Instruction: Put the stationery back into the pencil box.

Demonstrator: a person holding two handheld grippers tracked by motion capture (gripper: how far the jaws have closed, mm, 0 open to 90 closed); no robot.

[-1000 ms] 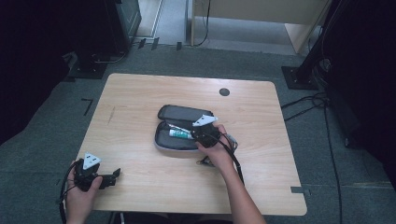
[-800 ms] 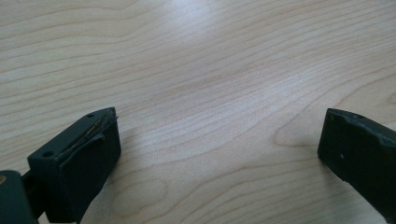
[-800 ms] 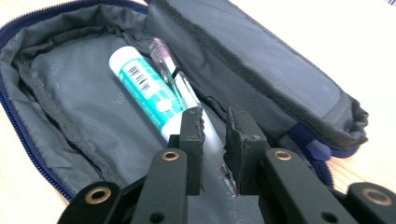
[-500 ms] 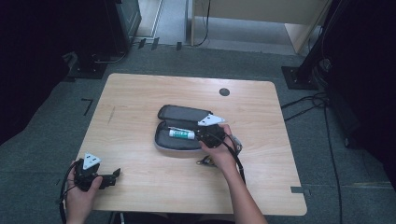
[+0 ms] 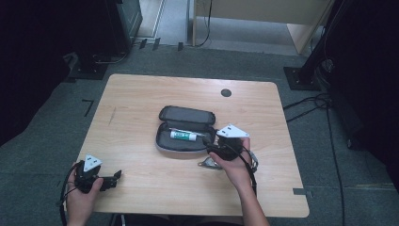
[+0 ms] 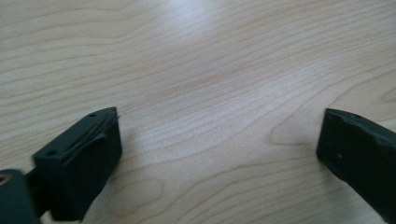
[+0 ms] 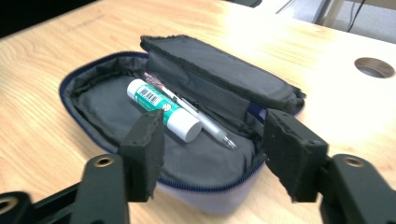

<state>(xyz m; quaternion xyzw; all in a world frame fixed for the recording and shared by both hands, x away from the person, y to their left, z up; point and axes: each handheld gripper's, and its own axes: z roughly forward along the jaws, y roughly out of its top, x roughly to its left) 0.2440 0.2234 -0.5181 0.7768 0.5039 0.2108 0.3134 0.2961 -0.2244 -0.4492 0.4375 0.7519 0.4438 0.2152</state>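
A dark pencil case (image 5: 186, 115) lies open in the middle of the wooden table (image 5: 141, 99). In the right gripper view the case (image 7: 102, 109) holds a green-and-white glue stick (image 7: 161, 108) and a clear pen (image 7: 205, 125) side by side. My right gripper (image 5: 210, 144) hovers at the case's right end. Its jaws have just been opening, and nothing is pressed between them (image 7: 214, 142). My left gripper (image 5: 116, 177) rests near the front left corner. Its jaws have just closed slightly but still stand wide apart over bare wood (image 6: 219, 140).
A round cable hole (image 5: 226, 92) sits in the table's far right part. Black stands (image 5: 301, 77) and cables (image 5: 324, 101) are on the grey floor around the table. Bare wood lies left of the case and along the front edge.
My right gripper has drawn back to the right, off the case's inside, and its jaws have spread apart. The left hand has stayed where it was.
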